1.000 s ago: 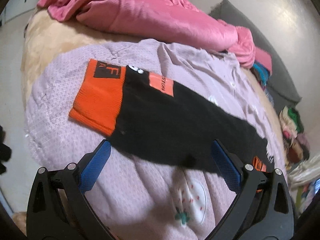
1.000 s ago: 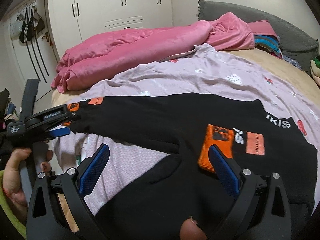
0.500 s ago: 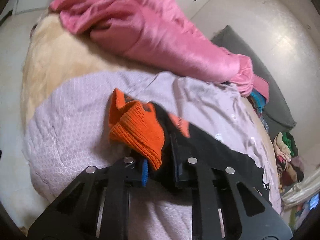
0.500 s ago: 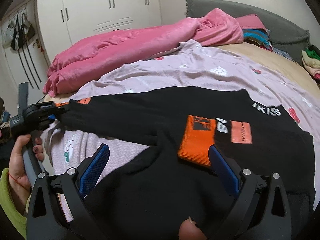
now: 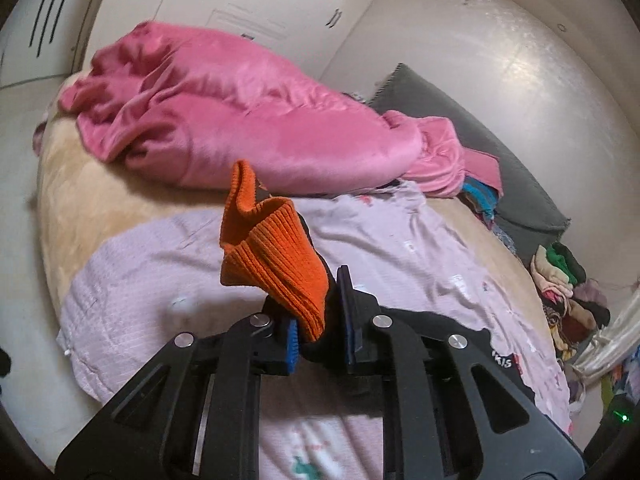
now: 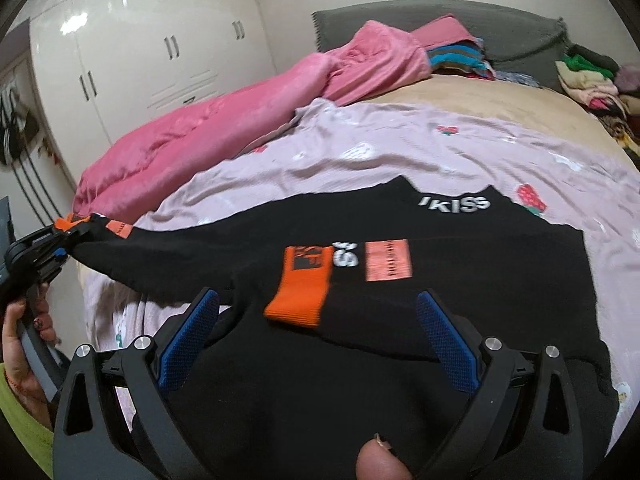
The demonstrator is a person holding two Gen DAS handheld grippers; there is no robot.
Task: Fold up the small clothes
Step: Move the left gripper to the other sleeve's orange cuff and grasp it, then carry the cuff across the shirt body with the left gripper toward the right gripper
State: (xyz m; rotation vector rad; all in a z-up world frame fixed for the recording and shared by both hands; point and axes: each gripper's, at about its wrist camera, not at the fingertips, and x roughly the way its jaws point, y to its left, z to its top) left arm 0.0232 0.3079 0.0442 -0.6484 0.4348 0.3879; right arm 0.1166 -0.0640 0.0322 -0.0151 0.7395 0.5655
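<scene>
A black sweater (image 6: 440, 312) with orange cuffs lies on a lilac sheet (image 6: 360, 152) on the bed. My left gripper (image 5: 318, 320) is shut on one sleeve's orange cuff (image 5: 272, 264) and holds it up off the sheet. In the right wrist view that gripper (image 6: 52, 240) pulls the sleeve out to the far left. My right gripper (image 6: 318, 300) is open, low over the sweater's body. The other sleeve's orange cuff (image 6: 300, 296) lies folded onto the body between its fingers, untouched.
A pink blanket (image 6: 192, 136) is bunched along the bed's far side, in front of white wardrobe doors (image 6: 140, 60). A grey pillow (image 6: 440, 28) and a pile of clothes (image 6: 592, 80) sit at the head end. A person's hand (image 6: 20, 344) holds the left gripper.
My left gripper went from wide open over the flat sleeve to shut on its orange cuff, then lifted it. My right gripper slid right, so the folded cuff now sits between its fingers.
</scene>
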